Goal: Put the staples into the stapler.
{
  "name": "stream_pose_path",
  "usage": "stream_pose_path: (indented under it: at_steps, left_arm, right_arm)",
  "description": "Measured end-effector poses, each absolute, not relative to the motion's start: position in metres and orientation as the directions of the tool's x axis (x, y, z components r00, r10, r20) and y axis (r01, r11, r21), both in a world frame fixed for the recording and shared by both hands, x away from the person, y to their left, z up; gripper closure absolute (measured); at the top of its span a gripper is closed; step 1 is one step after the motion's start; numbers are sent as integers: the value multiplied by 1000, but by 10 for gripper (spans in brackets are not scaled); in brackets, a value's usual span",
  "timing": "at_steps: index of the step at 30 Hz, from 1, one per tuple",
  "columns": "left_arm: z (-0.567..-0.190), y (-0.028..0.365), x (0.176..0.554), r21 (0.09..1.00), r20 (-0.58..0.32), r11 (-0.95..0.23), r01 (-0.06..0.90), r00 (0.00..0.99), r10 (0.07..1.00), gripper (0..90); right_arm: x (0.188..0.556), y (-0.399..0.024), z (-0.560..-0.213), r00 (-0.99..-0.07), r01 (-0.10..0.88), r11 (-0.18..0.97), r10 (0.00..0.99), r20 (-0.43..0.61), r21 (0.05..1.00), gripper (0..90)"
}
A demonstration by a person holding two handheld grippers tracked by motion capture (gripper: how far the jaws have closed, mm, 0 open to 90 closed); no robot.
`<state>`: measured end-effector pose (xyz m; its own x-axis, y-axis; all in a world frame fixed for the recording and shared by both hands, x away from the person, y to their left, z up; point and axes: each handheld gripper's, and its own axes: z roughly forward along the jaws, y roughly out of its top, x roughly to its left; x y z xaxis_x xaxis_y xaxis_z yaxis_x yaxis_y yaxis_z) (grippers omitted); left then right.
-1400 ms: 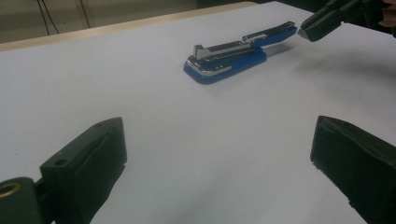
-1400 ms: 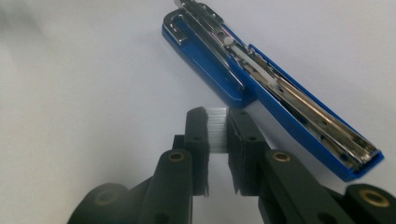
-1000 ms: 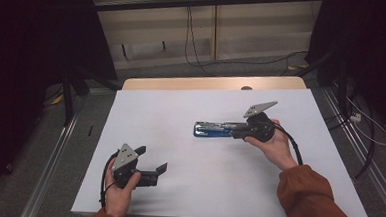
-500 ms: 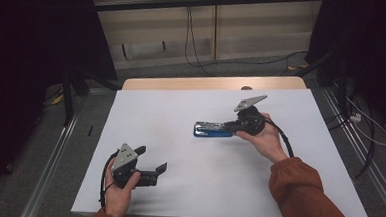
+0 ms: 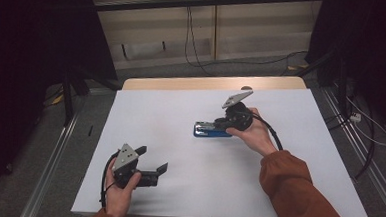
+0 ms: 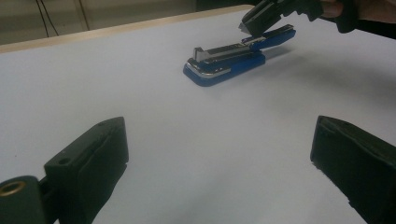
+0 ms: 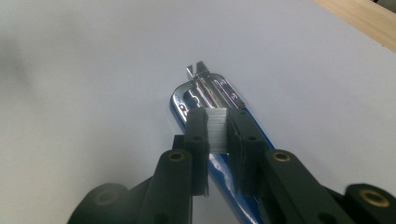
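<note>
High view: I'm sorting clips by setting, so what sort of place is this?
Probably a lab or recording workspace, not a home: a white-topped table bearing a blue stapler, dark curtains at the sides, and cables trailing over the grey floor behind.

My table (image 5: 298,159) has a white top with a bare wooden strip along its far edge. A blue stapler (image 5: 211,130) lies open on it near the middle, nearer the far edge than the near one.

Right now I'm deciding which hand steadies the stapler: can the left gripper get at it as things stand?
Probably yes. The left gripper sits open, apart from the stapler, with bare white table between them. The right gripper holds a strip of staples over its rear.
</note>
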<state>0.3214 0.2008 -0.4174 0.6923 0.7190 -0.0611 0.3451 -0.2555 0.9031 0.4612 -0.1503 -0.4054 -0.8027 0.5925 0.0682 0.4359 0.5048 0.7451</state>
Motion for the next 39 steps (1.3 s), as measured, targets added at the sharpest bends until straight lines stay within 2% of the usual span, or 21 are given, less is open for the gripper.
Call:
stream_pose_path:
  at_steps: [12,26,39]
  left_arm:
    - [-418,201,322,902,-63,-255,348,691,720,44]
    - [-418,201,322,900,-62,-259,349,693,718,44]
    - [-418,201,322,901,-61,-259,347,694,717,44]
  right_arm:
    - [471,-137,-403,-822,398,533,569,32,747,795]
    - [480,-131,-404,-853,374,508,518,72,776,795]
    - [492,-131,-403,-872,342,543,488,44,767,795]
